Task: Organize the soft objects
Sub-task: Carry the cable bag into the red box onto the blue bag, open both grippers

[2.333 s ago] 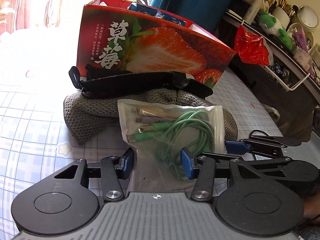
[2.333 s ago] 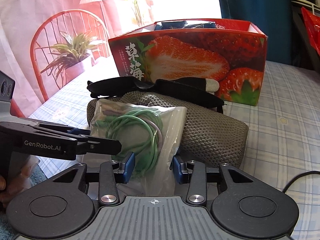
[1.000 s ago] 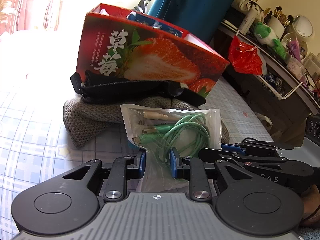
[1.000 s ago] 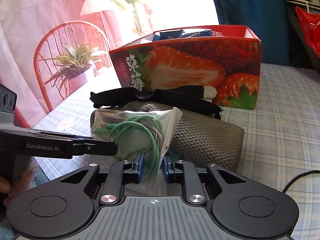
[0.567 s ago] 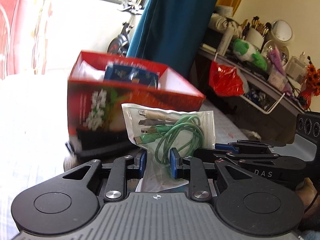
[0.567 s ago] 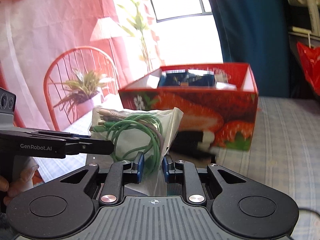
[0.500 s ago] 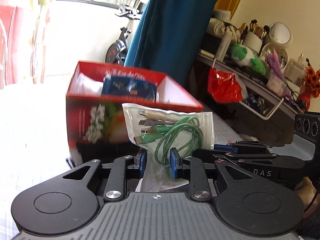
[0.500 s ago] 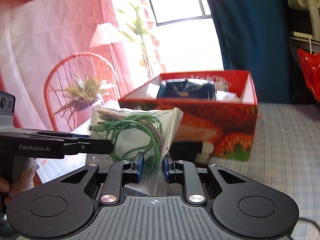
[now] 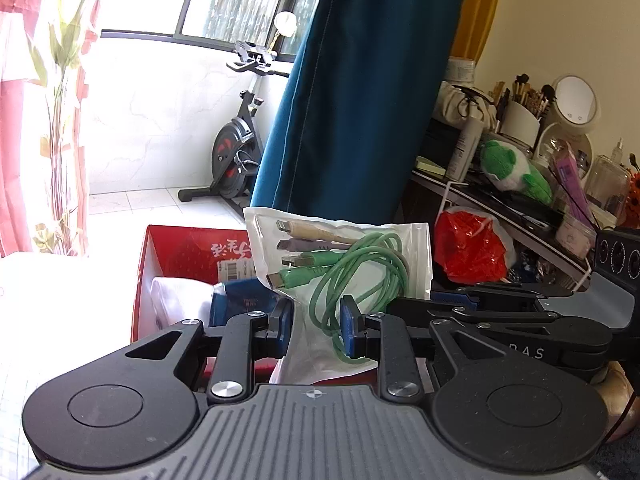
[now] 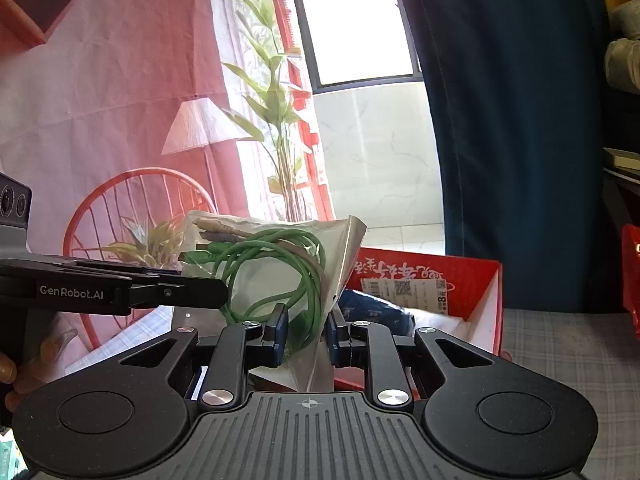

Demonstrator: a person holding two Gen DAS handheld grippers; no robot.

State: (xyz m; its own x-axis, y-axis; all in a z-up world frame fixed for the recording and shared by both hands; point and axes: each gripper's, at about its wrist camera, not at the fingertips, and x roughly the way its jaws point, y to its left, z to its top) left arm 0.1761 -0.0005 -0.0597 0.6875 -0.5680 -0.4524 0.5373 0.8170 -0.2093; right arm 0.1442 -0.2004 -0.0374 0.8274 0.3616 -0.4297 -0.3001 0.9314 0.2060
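Note:
A clear plastic bag of green and beige cables (image 9: 340, 264) is held up in the air by both grippers. My left gripper (image 9: 316, 326) is shut on the bag's lower edge. My right gripper (image 10: 306, 334) is shut on the same bag (image 10: 264, 268) from the other side. The bag hangs above the open red strawberry box (image 9: 180, 248), which also shows in the right wrist view (image 10: 476, 280). Inside the box lie a blue packet (image 9: 244, 300) and something white (image 9: 176, 300).
A teal curtain (image 9: 360, 100) hangs behind the box. A cluttered shelf with a red plastic bag (image 9: 472, 244) and a green plush toy (image 9: 512, 172) is at the right. A red wire chair (image 10: 132, 216) and a plant stand at the left. Checked tablecloth (image 10: 560, 352) lies beside the box.
Both grippers closed on the cable bag, then lifted it off the grey knit item and carried it up over the open box. The knit item and black strap have dropped out of view.

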